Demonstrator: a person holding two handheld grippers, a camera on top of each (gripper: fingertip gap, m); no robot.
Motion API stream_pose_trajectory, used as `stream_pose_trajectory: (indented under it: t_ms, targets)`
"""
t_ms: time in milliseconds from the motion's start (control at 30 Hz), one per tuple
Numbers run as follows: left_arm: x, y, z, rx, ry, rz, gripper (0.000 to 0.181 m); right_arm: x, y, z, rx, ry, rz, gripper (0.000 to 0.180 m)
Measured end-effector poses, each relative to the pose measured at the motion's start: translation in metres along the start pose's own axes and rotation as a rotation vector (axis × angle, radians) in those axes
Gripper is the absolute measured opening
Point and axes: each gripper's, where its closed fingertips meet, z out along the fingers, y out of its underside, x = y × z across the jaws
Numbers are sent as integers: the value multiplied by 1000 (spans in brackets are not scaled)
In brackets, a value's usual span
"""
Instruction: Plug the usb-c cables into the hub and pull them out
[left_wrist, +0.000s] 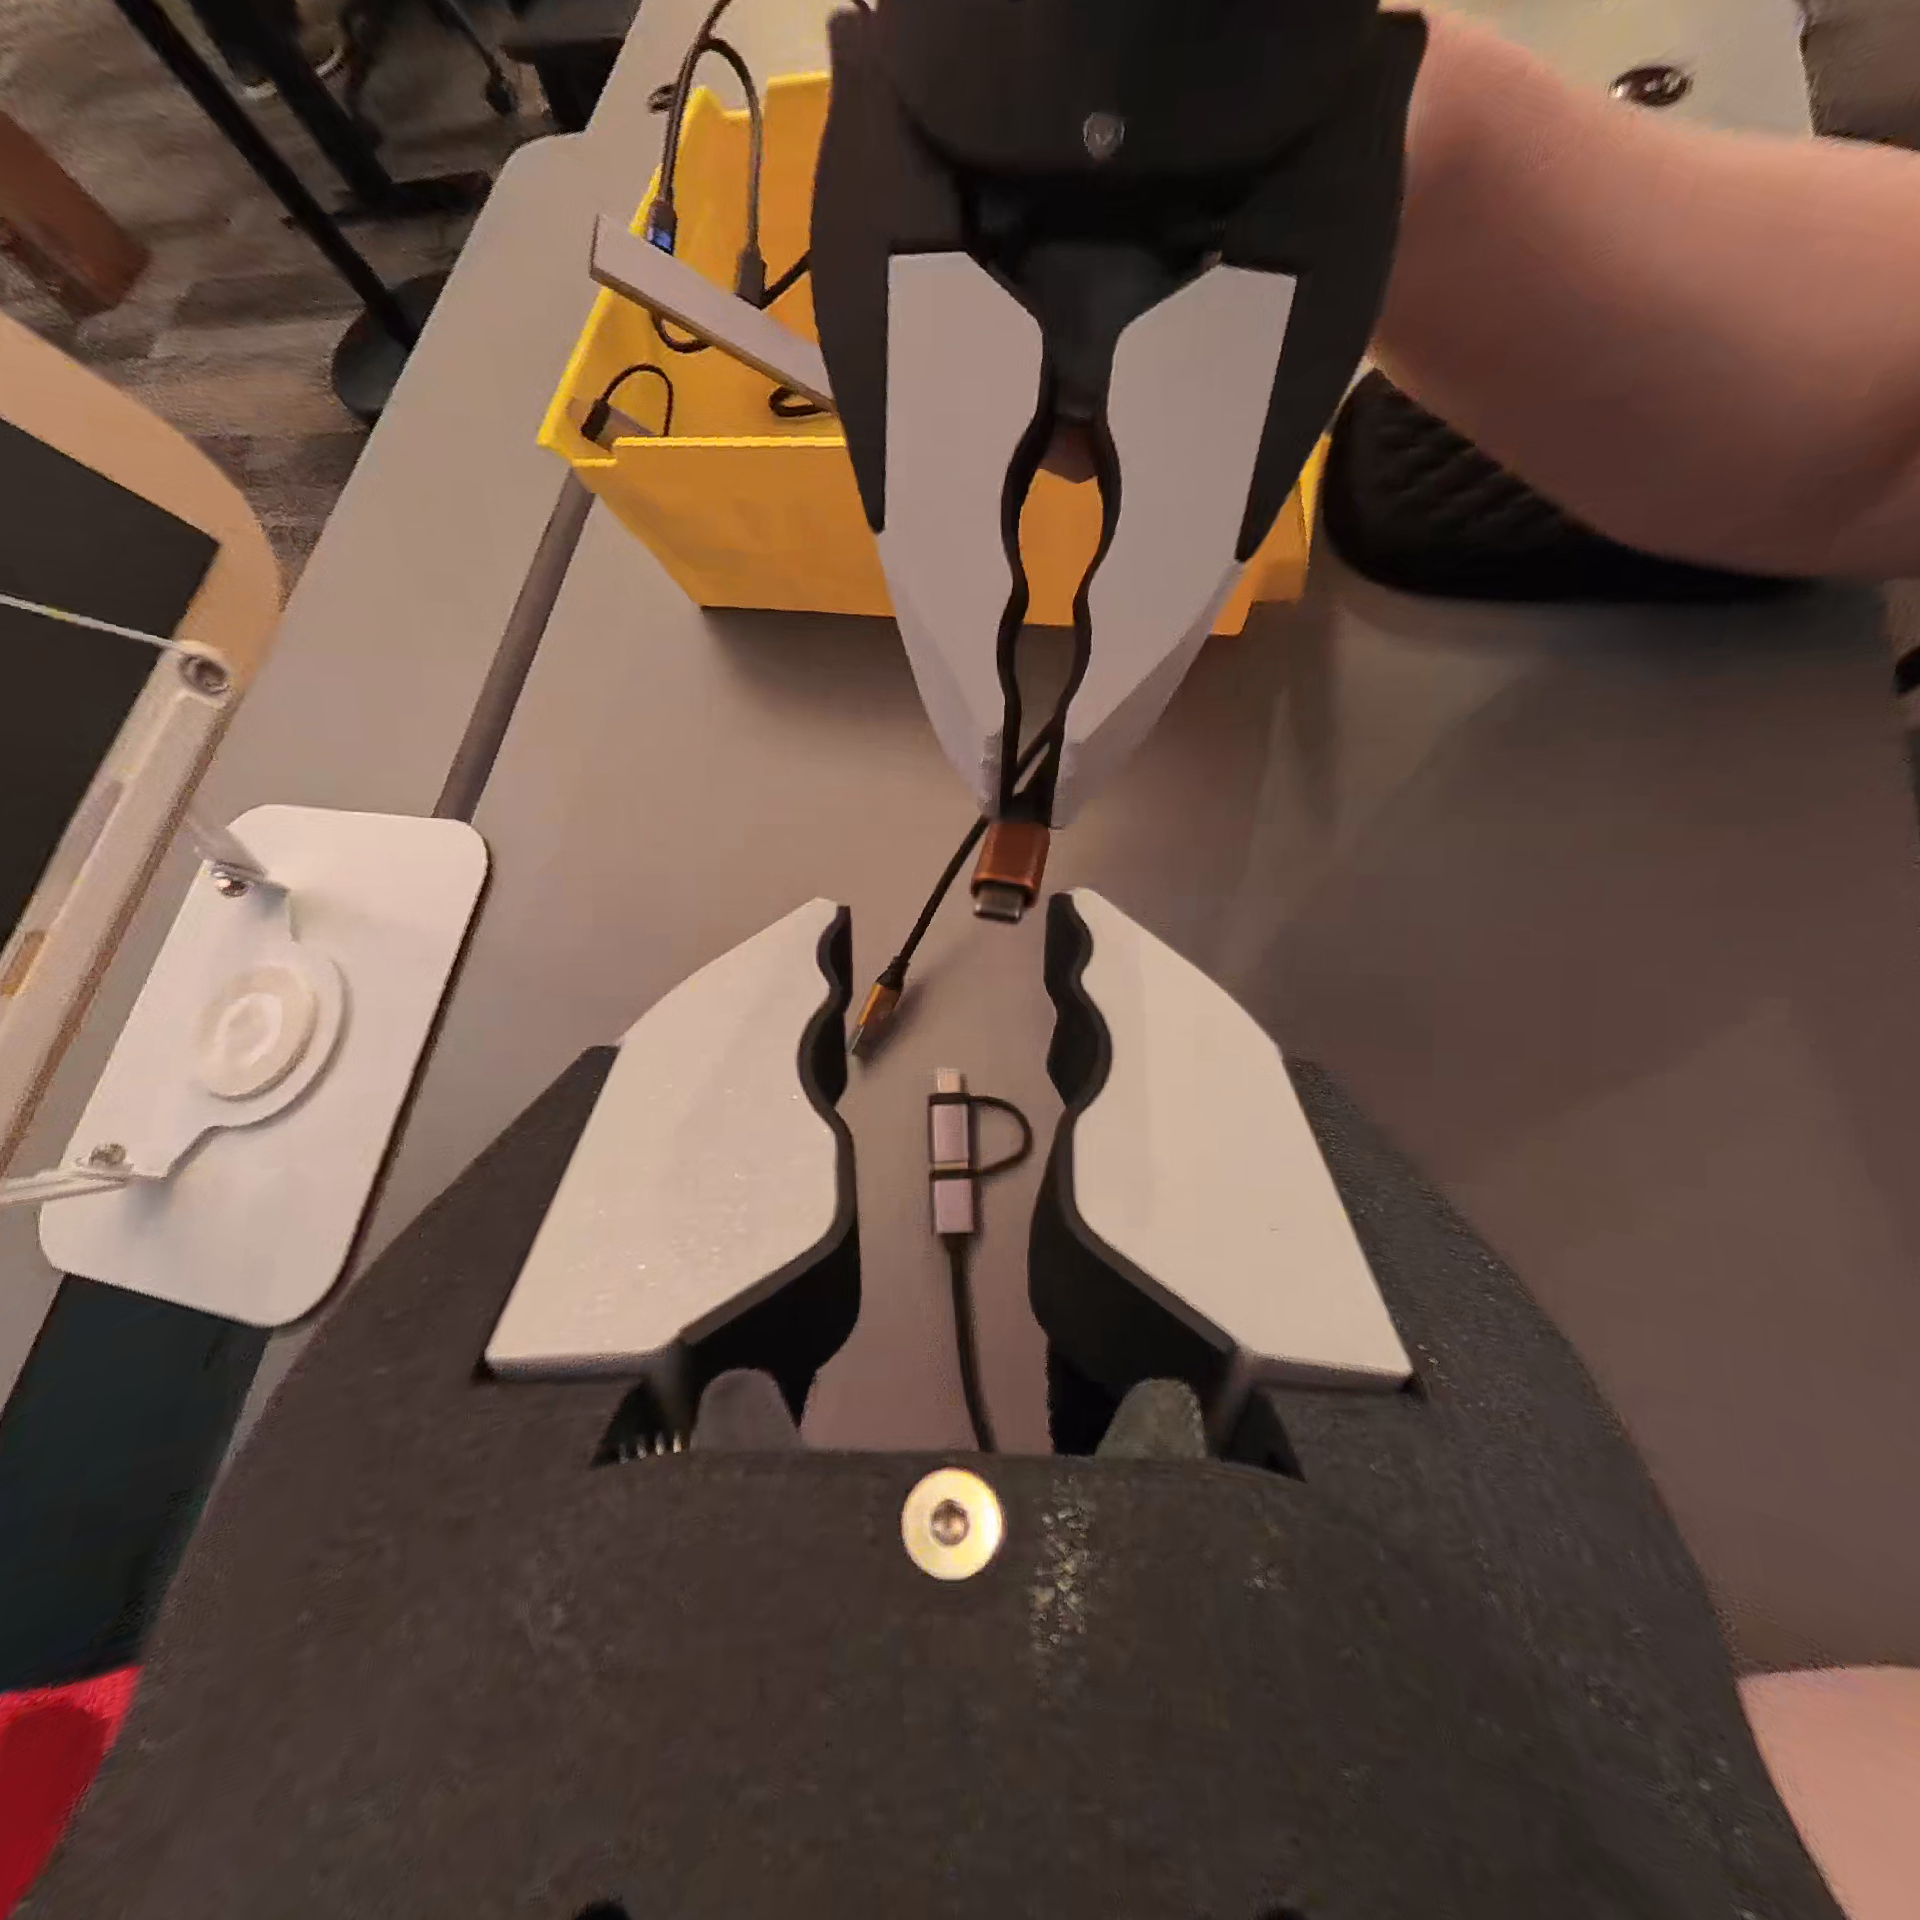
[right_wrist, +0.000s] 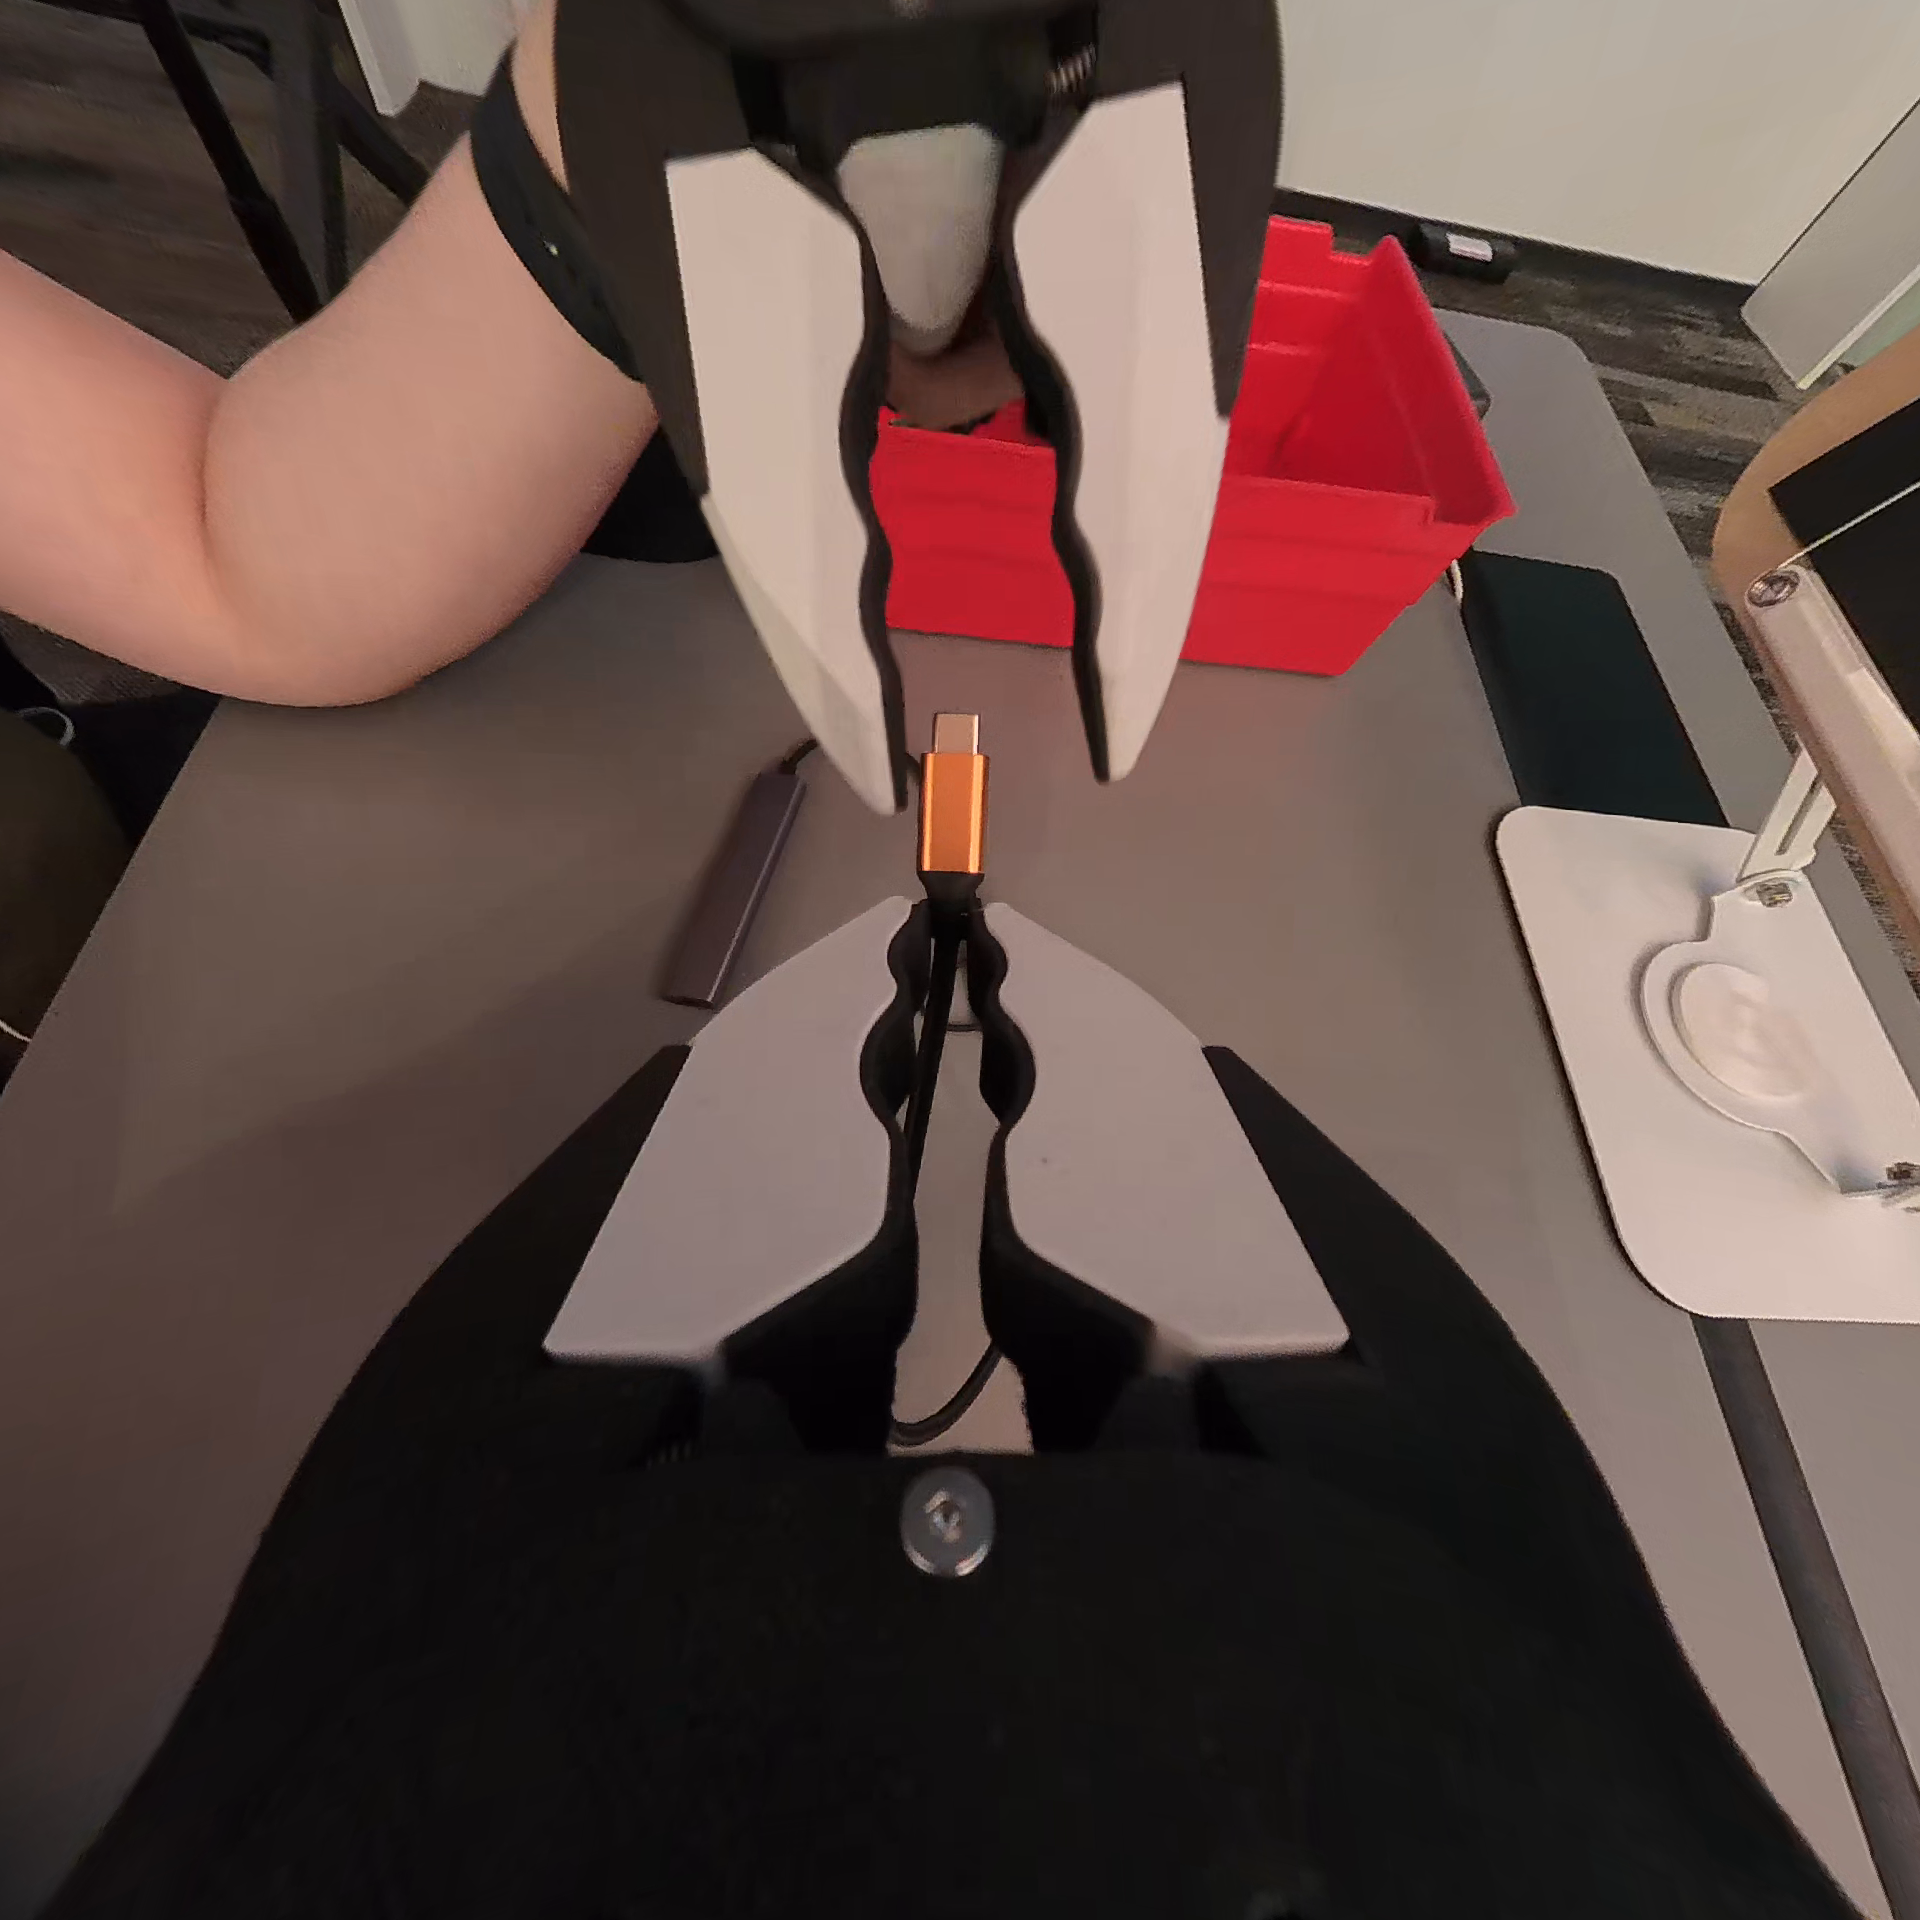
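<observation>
The right tool (right_wrist: 940, 914) is clamped on the black cable just behind an orange connector (right_wrist: 951, 821), and the connector juts forward past the tips with its metal tongue bare. The grip is taken on the cord and not on the shell, so a sideways swing of the plug is to be feared once it meets a port; the tongue could be skewed or scraped against the socket edge.

Facing it, the left tool (right_wrist: 997, 790) is held spread, nothing gripped, one fingertip just beside the orange shell. A knock from that tip could twist the connector in the cord grip.

In the left wrist view the same cable's far end, a second orange plug (left_wrist: 881, 1006), is seen lying on the counter (left_wrist: 1455, 935) between the spread fingers. A snag there is possible if the cord is pulled taut.

A grey connector with a looped adapter (left_wrist: 951, 1164) is lying between the left tool's fingers on the counter, untouched.

The slim grey hub (right_wrist: 736, 899) is lying on the counter to the left of the right tool, apparently unheld. Should the plug be pushed in with the hub left free, it is likely to slide rather than accept the connector.

A yellow bin (left_wrist: 769, 520) with more cables and a red bin (right_wrist: 1340, 499) are parked farther back.
</observation>
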Motion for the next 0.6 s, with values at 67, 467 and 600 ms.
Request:
stream_pose_trajectory:
  t_ms: [67, 467, 600]
  targets:
    - [2, -1, 9, -8, 12, 21, 35, -1, 1, 0, -6, -3, -3, 8]
    - [-1, -5, 19, 22, 8, 84, 13, 16, 6, -4, 3, 88, -2, 10]
    - [-25, -13, 0, 104, -96, 1, 13, 12, -30, -28, 168, 152, -77, 17]
